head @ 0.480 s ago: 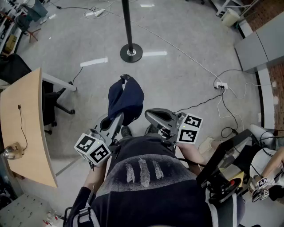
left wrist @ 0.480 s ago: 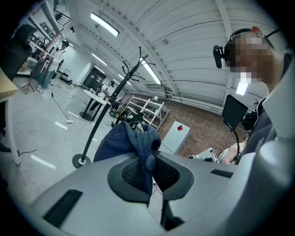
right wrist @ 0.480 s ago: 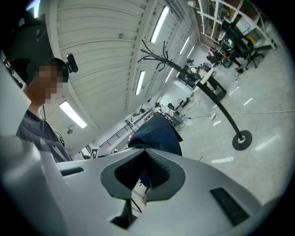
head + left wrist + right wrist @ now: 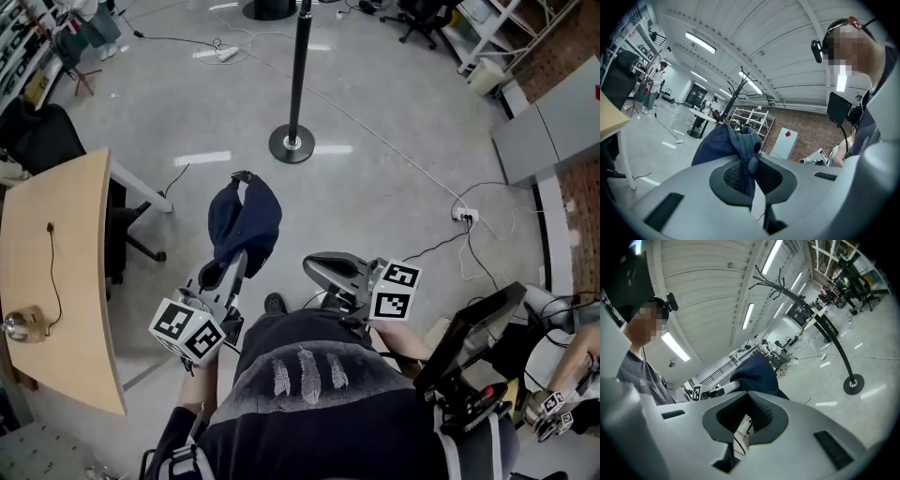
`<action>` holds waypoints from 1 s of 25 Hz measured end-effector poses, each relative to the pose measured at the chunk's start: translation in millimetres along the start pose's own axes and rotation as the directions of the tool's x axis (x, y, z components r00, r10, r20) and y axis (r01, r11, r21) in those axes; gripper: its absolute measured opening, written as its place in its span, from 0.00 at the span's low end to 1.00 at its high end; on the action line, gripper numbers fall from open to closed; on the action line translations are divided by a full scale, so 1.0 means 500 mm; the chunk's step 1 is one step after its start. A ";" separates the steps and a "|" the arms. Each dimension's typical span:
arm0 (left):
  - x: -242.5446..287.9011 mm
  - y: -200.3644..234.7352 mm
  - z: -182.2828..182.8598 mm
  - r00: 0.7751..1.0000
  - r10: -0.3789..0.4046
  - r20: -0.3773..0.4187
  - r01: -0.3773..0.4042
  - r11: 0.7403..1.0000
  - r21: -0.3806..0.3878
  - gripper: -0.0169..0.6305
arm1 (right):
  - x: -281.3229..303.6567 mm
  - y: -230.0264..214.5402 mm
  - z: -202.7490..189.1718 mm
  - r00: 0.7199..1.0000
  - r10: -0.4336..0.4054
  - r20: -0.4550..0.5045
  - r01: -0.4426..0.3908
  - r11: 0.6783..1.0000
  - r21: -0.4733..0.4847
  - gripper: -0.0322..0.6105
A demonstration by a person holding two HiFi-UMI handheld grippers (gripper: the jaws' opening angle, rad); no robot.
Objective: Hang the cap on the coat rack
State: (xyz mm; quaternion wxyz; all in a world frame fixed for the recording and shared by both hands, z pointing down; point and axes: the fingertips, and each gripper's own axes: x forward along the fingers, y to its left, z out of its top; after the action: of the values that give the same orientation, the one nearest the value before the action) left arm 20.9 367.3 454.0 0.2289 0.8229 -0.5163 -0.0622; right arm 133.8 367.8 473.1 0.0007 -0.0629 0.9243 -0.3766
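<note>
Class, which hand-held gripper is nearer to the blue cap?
Left. The left hand-held gripper is clamped on the cap; the right hand-held gripper sits beside it, apart from the cap, holding nothing.

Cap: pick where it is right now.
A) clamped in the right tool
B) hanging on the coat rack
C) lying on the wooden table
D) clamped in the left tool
D: the left gripper view shows the navy cap pinched between the pads of the left tool. The right tool has nothing in its jaws, and the coat rack stands apart, ahead on the floor.
</note>
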 end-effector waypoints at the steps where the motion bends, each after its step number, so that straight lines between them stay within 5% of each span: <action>1: -0.006 0.007 0.003 1.000 -0.004 0.008 0.004 1.000 -0.006 0.06 | 0.009 0.003 -0.004 1.000 -0.006 0.003 0.006 1.000 -0.003 0.05; 9: -0.041 0.058 0.009 0.994 -0.103 0.024 0.104 0.994 -0.040 0.06 | 0.081 0.020 -0.019 0.995 -0.086 0.058 0.087 0.996 -0.010 0.05; 14: -0.054 0.074 0.011 0.994 -0.105 0.012 0.105 0.993 0.047 0.06 | 0.094 0.029 -0.033 0.990 -0.132 0.045 0.132 0.991 -0.005 0.05; 25: 0.013 0.062 0.063 0.984 -0.161 0.071 0.156 0.986 0.065 0.06 | 0.124 -0.007 0.009 0.993 -0.109 0.041 0.110 0.994 -0.021 0.05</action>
State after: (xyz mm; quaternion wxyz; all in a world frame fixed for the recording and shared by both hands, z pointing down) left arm -12.1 340.4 440.5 0.1790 0.8648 -0.4592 -0.0964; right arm 72.8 354.9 475.3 -0.0021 -0.1209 0.9235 -0.3640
